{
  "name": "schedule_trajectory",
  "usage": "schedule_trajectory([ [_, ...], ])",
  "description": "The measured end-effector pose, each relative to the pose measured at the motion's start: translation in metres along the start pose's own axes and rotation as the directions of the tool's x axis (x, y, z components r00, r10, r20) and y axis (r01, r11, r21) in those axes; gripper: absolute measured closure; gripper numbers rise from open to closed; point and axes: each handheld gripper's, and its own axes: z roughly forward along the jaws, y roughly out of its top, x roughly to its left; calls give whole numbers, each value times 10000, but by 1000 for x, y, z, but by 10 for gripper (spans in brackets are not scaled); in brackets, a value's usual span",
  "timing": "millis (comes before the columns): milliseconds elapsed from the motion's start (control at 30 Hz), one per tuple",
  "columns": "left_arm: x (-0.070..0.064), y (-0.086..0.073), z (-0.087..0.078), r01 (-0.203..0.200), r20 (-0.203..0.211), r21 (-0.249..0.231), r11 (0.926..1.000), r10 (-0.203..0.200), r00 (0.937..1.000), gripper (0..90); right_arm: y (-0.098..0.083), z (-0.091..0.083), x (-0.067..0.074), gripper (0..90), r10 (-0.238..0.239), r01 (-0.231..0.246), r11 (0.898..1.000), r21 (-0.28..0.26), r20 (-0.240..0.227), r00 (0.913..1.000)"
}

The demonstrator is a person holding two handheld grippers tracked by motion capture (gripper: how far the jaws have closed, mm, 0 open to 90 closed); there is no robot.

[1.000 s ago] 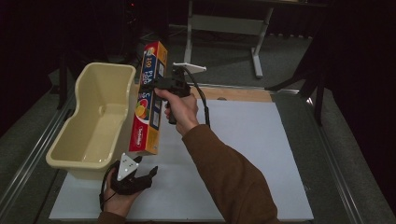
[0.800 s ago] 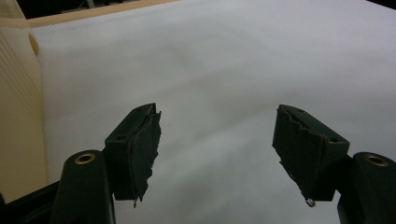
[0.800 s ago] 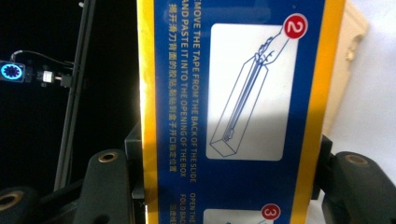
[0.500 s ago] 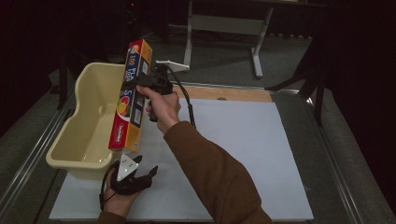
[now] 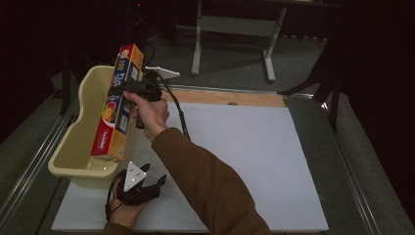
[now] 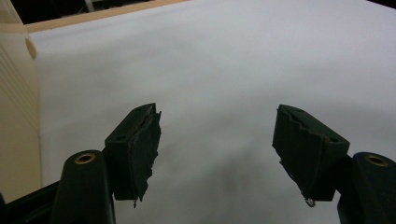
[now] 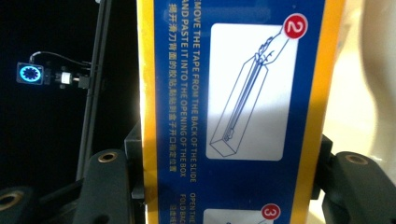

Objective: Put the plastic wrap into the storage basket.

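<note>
A long cardboard box (image 5: 116,115), orange, blue and red, hangs tilted over the right side of the cream plastic bin (image 5: 73,147). My right gripper (image 5: 128,93) is shut on its middle. In the right gripper view the box (image 7: 233,93) shows blue and yellow printed instructions between the jaws, my right gripper (image 7: 229,158) clamped on its sides, with the cream bin (image 7: 369,70) behind. My left gripper (image 5: 155,182) rests low on the white sheet just in front of the bin. Seen from its own camera, the left gripper (image 6: 217,140) is open and holds nothing, the bin wall (image 6: 16,107) at its left.
The white sheet (image 5: 254,156) covers the table to the right of the bin. A wooden strip (image 5: 230,97) runs along its far edge. A metal stand (image 5: 235,24) sits on the floor behind. A small lit ring light (image 7: 31,73) hangs on a dark pole.
My right gripper has carried the box leftward, from beside the bin's right rim to over the bin. The left gripper has stayed where it was.
</note>
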Motion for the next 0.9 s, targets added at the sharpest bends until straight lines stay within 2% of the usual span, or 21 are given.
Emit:
schedule_trajectory([
  [233,1,0,-3,-4,7,-82,10000,5,10000,316,-6,26,-12,397,398,-397,9990,211,-65,9992],
  [433,0,0,-4,-86,103,-177,9998,88,9999,311,-14,43,-17,397,460,-464,9986,243,169,9988],
  [567,0,-1,-4,-57,87,-160,9999,59,9999,312,-16,49,-24,396,526,-535,9982,282,329,9981],
  [767,1,-1,-5,-13,66,-164,9999,14,10000,312,-15,53,-40,393,1272,-1287,9912,307,480,9907],
  [900,1,-1,-6,-38,30,-157,9999,38,10000,312,-16,57,-45,390,1482,-1498,9883,301,495,9877],
])
